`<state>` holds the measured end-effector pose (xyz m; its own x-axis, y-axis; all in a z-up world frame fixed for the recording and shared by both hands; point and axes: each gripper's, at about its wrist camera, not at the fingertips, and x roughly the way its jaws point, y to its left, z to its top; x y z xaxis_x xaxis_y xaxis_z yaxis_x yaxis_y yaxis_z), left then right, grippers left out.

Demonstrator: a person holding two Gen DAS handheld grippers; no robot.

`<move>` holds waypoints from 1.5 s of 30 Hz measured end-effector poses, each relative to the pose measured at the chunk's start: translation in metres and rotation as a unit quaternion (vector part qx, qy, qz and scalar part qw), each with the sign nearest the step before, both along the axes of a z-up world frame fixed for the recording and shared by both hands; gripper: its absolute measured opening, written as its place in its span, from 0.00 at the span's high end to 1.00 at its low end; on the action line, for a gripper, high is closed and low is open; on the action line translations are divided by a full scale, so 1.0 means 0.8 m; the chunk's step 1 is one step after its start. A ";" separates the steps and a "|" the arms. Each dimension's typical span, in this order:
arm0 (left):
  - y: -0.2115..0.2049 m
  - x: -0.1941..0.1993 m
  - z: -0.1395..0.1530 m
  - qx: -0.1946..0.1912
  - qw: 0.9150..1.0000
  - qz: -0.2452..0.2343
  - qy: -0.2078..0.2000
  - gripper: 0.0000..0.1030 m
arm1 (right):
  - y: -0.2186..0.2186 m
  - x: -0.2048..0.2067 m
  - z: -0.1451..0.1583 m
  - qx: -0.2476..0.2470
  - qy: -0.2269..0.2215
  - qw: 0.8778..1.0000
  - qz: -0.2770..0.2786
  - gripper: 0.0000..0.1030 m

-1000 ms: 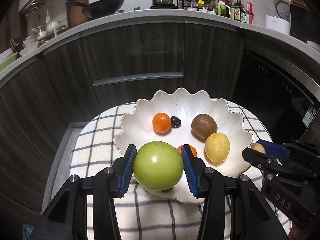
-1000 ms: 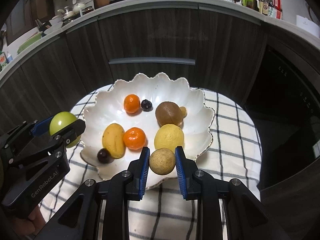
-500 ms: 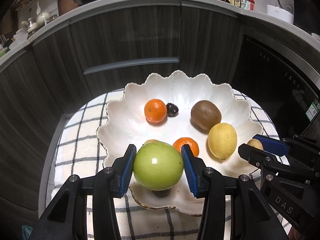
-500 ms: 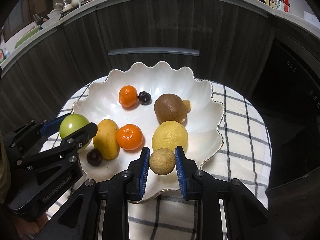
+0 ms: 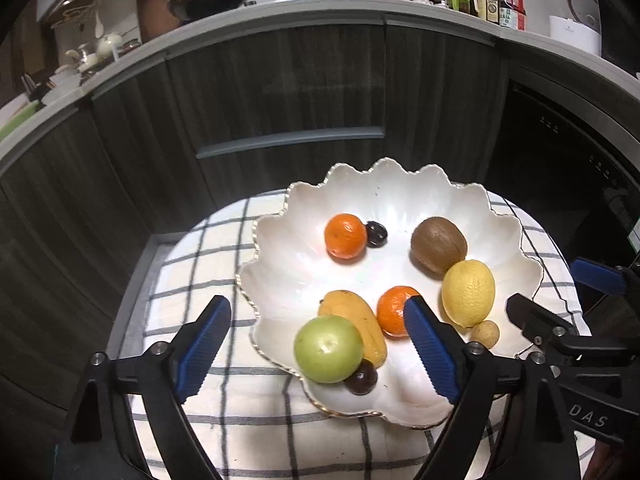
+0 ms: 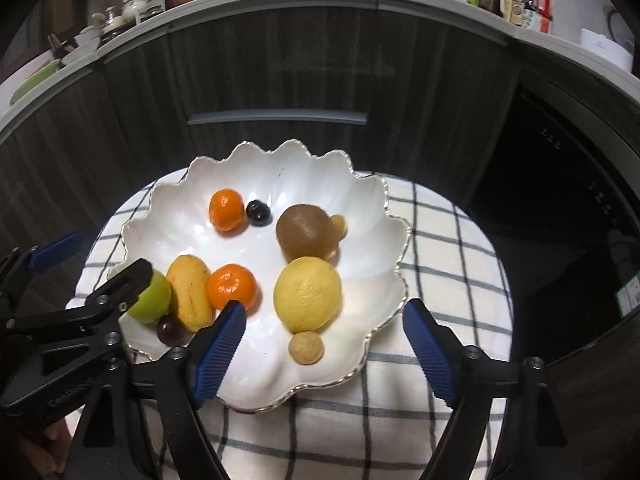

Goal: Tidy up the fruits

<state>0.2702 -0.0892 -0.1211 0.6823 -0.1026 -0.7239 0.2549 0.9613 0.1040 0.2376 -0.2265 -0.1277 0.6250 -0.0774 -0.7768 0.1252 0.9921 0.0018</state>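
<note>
A white scalloped bowl [image 5: 400, 200] [image 6: 304, 168] holds the fruit. The green apple [image 5: 329, 349] [image 6: 154, 300] lies at the bowl's near left rim beside a yellow mango [image 5: 356, 316] [image 6: 189, 293] and a dark plum [image 5: 361, 377]. My left gripper [image 5: 318, 354] is open, its jaws wide on either side of the apple, not touching it. The small tan fruit [image 6: 306, 347] [image 5: 485, 333] lies in the bowl below the lemon [image 6: 307, 293]. My right gripper [image 6: 324, 352] is open around it, empty. Two tangerines [image 6: 232, 286] [image 6: 226, 210] and a kiwi [image 6: 307, 232] also lie in the bowl.
The bowl stands on a white checked cloth [image 5: 200, 264] [image 6: 452, 264] over a small round table. Dark kitchen cabinets [image 5: 280, 92] curve close behind, with a counter of pans and bottles above. A dark appliance front [image 6: 560, 184] is at the right.
Both grippers opened and let go. The green apple now lies in the bowl by the mango, the small tan fruit lies below the lemon. Both grippers have drawn back a little.
</note>
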 end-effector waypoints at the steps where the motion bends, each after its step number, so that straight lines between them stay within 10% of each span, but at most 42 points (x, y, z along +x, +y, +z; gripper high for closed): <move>1: 0.001 -0.003 0.005 0.005 1.000 0.005 -0.005 0.10 | -0.001 -0.002 0.003 -0.001 -0.002 1.000 -0.004 0.19; 45: 0.071 -0.191 0.135 -0.042 0.995 0.067 -0.059 0.00 | 0.031 -0.185 0.139 -0.008 -0.093 0.994 -0.051 0.15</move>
